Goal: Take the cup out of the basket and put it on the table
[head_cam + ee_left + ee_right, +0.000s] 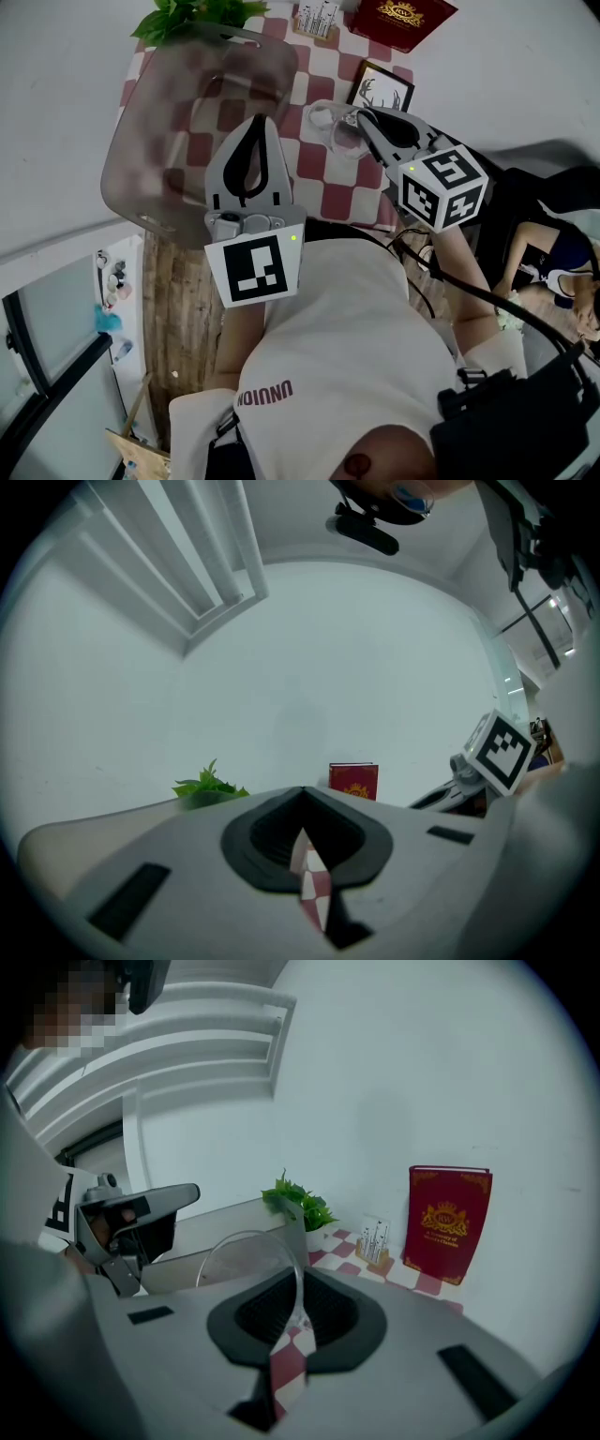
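The right gripper (298,1279) has its jaws nearly closed, pinching the thin wall of the clear cup (246,1262), whose bowl bulges toward ten o'clock from the jaws. In the head view the cup is outside the basket (178,141), at its three o'clock, over the checked cloth (323,183). The left gripper (256,127) has its jaws together on nothing.

Basket (159,122) left, picture frame (382,91) right (book (403,19) behind), open cloth (330,192) between
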{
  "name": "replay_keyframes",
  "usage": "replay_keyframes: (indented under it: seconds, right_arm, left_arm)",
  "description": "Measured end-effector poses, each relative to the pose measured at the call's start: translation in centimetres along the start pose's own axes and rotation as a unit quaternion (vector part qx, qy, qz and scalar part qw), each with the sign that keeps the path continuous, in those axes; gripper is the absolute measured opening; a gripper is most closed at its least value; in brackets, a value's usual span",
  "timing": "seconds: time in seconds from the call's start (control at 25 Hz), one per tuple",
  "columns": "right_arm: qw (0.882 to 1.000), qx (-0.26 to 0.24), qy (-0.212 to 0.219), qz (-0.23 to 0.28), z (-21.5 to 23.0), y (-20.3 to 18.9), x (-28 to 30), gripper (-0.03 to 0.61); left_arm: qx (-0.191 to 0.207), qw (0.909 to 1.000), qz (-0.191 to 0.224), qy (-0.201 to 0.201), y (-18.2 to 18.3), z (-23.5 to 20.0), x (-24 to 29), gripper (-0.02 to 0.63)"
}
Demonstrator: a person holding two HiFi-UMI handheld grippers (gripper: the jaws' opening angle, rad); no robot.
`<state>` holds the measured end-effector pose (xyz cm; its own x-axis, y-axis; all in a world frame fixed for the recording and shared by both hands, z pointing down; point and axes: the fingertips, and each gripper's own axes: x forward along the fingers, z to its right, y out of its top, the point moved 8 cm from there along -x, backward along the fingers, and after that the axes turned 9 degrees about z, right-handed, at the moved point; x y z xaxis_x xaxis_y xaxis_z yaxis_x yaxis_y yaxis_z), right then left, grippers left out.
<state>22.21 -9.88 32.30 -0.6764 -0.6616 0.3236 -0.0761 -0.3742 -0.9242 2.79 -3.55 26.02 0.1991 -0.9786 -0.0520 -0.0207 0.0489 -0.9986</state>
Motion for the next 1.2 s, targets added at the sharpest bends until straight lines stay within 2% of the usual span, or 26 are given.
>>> replay_keyframes:
  seconds: [1.2]
  right_arm:
    - [0.995,0.006,-0.008,-0.099,0.8,-6.2,2.0,0.038]
  left_arm:
    - [0.002,1.0,-0.01,0.001,-0.3,-0.3,-0.1,0.011]
